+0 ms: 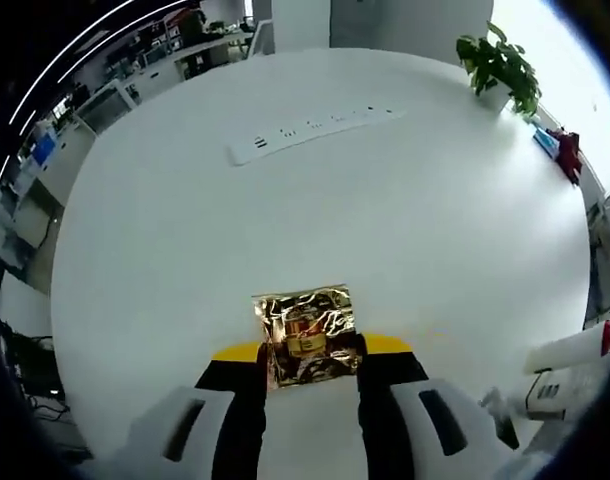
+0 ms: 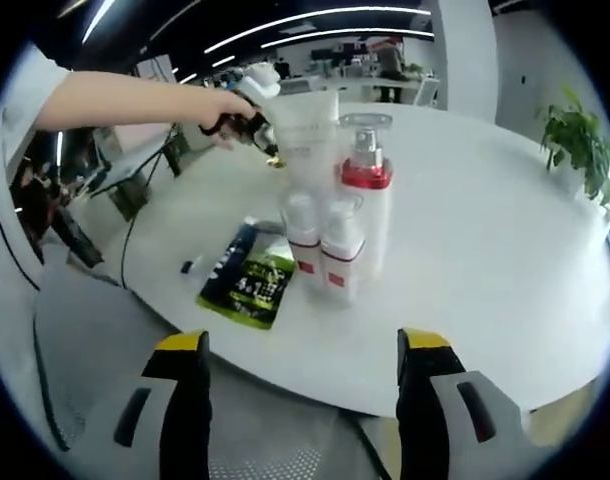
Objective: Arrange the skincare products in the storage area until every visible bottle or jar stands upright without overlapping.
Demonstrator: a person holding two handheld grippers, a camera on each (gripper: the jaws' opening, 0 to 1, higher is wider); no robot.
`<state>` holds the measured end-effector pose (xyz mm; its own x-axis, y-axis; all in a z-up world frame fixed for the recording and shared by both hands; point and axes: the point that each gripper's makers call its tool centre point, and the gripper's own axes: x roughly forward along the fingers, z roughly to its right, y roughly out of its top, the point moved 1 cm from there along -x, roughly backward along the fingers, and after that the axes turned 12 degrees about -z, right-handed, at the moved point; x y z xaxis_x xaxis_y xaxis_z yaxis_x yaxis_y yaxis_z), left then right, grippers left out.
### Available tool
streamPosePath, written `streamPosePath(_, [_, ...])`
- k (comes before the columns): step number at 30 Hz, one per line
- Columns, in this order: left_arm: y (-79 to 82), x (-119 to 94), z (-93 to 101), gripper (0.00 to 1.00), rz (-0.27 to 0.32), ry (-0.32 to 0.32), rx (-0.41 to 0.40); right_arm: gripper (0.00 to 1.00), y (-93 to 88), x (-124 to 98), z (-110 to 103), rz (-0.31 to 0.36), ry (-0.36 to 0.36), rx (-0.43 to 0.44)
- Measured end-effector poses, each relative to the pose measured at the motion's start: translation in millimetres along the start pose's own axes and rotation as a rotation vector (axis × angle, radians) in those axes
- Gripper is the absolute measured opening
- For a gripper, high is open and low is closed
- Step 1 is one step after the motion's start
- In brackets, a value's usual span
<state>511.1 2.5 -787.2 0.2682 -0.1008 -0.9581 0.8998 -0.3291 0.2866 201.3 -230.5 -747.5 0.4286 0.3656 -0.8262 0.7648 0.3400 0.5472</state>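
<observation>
bottles: 4 | sachets: 1 | gold boxes: 1 | power strips: 1 | plants: 1

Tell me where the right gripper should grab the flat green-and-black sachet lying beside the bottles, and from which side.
Take the green-and-black sachet by its near short edge, which lies close to the table's rim. It lies flat, so its faces give no purchase. Come in low from the right gripper's own side, jaws above and below the edge, probably after sliding it slightly past the rim. That side is clear of the small white bottles.

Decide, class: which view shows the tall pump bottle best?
The right gripper view: the pump bottle stands upright mid-frame, red collar and clear cap plain. The left gripper view catches, at its right edge, what may be the same bottle.
</observation>
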Motion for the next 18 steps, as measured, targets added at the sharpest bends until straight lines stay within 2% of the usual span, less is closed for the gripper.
streamPosePath(5, [-16.2, -2.5, -9.3, 0.31, 0.001, -0.004, -0.023, 0.77, 1.9, -1.5, 1.4, 0.017, -0.006, 0.008])
streamPosePath(6, [-21.9, -5.9, -4.1, 0.31, -0.002, -0.007, -0.029, 0.77, 1.6, -1.3, 2.0, 0.015, -0.007, 0.011])
streamPosePath(12, [-73.0, -34.3, 0.8, 0.30, -0.007, -0.004, -0.076, 0.77, 4.8, -1.6, -3.1, 0.020, 0.015, 0.012])
streamPosePath(15, [-92.7, -44.2, -3.0, 0.29, 0.002, 0.000, -0.145, 0.77, 8.3, -4.5, 0.2, 0.052, -0.007, 0.028])
streamPosePath(17, [-107.1, -47.4, -10.1, 0.29, -0.002, 0.013, -0.194, 0.77, 8.8, -5.9, 0.4, 0.059, 0.011, 0.049])
streamPosePath(18, [-116.9, -52.5, -4.6, 0.29, 0.002, 0.021, -0.200, 0.77, 9.1, -6.2, -0.2, 0.062, 0.022, 0.054])
